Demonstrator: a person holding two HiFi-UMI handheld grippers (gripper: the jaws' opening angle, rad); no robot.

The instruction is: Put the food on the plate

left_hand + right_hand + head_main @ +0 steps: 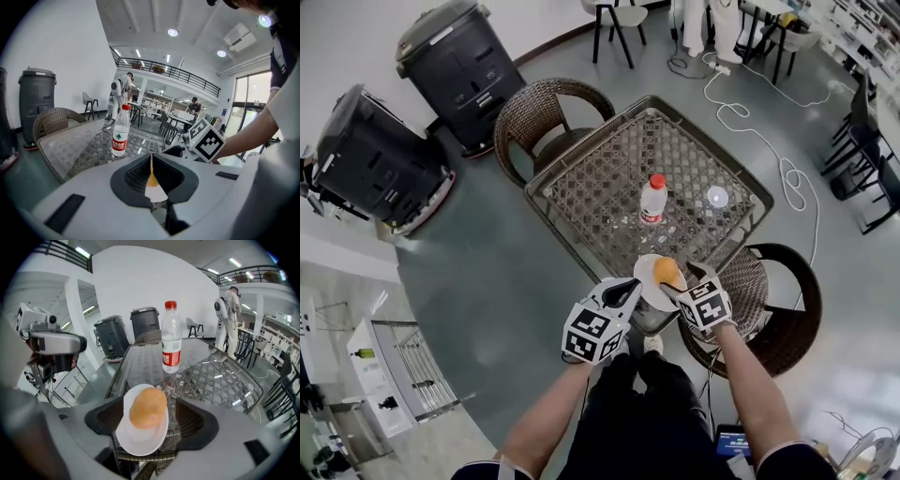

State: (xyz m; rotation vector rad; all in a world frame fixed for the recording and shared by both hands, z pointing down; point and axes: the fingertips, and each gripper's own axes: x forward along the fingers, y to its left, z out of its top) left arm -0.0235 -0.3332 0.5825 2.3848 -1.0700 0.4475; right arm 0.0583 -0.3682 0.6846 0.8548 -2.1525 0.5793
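The glass-topped wicker table (591,187) is standing between two wicker chairs (546,112), and all working items are sitting on its top or at its near edge. The left gripper (151,176) is reaching in from the left with its jaws pressed together on the rim of the white plate (140,441), which is showing edge-on between them in the left gripper view. The right gripper (150,420) is hovering on the plate's right side with its jaws spread fully apart; the pads are touching neither plate nor food, and nothing is being pinched. The plate is sitting at the near edge of the table; whether it is resting on the table cannot be told. A clear plastic bottle (171,345) with a red cap (170,305) is standing upright further back, near the table's centre and well apart from the plate. The food (147,408), a rounded orange-brown piece, is lying on the plate, toward its far side. The bottle's label (171,357) is showing a red band and a green triangular mark; its writing is too small to read.
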